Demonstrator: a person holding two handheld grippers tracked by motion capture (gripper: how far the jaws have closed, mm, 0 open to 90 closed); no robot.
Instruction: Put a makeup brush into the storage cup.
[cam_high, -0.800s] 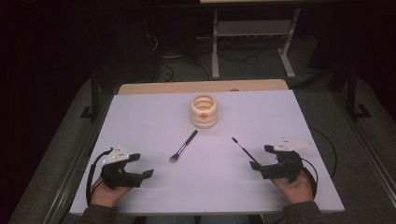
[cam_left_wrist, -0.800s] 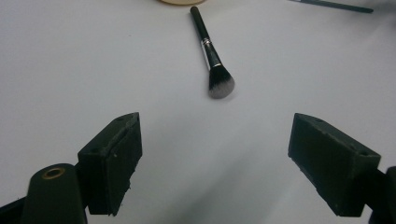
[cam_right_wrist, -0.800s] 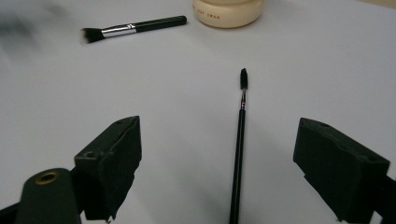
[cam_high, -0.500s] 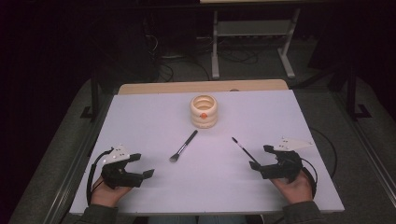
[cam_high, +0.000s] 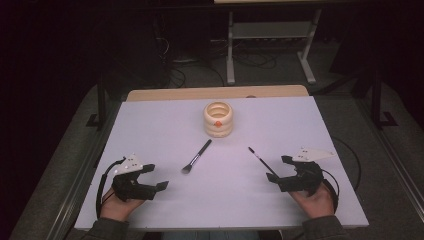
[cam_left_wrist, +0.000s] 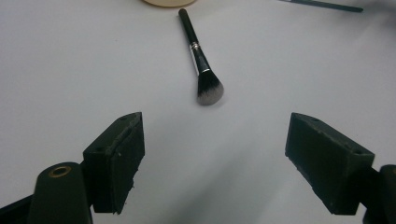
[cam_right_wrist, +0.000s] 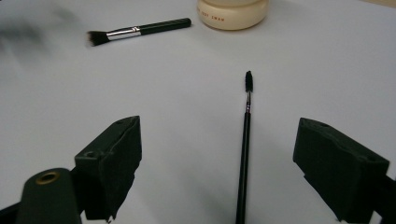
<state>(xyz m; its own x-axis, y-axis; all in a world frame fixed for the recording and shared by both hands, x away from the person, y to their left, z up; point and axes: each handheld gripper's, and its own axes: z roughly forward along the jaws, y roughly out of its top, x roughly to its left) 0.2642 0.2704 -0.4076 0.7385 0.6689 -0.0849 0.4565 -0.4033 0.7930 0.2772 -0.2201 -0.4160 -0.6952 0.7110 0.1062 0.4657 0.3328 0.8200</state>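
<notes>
A cream ribbed holder (cam_high: 218, 120) stands at the middle back of the white table (cam_high: 150, 125). In front of it lies a black makeup brush (cam_high: 196, 156) with its bristles toward me, and to the right a thin black wand (cam_high: 260, 160). My left gripper (cam_high: 156, 177) rests near the front left, open and holding nothing; the brush (cam_left_wrist: 198, 51) lies ahead of its jaws. My right gripper (cam_high: 278, 169) rests at the front right, open. The wand (cam_right_wrist: 245, 140) runs between its jaws without touching the pads. The brush (cam_right_wrist: 135, 31) and holder (cam_right_wrist: 232, 14) lie farther off.
A wooden strip (cam_high: 215, 93) borders the table's far edge. Beyond it, on the dark floor, stand a metal rack (cam_high: 270, 35) and cables. Black table posts (cam_high: 101, 100) flank the sides. Cables (cam_high: 350, 160) trail from both grippers.
</notes>
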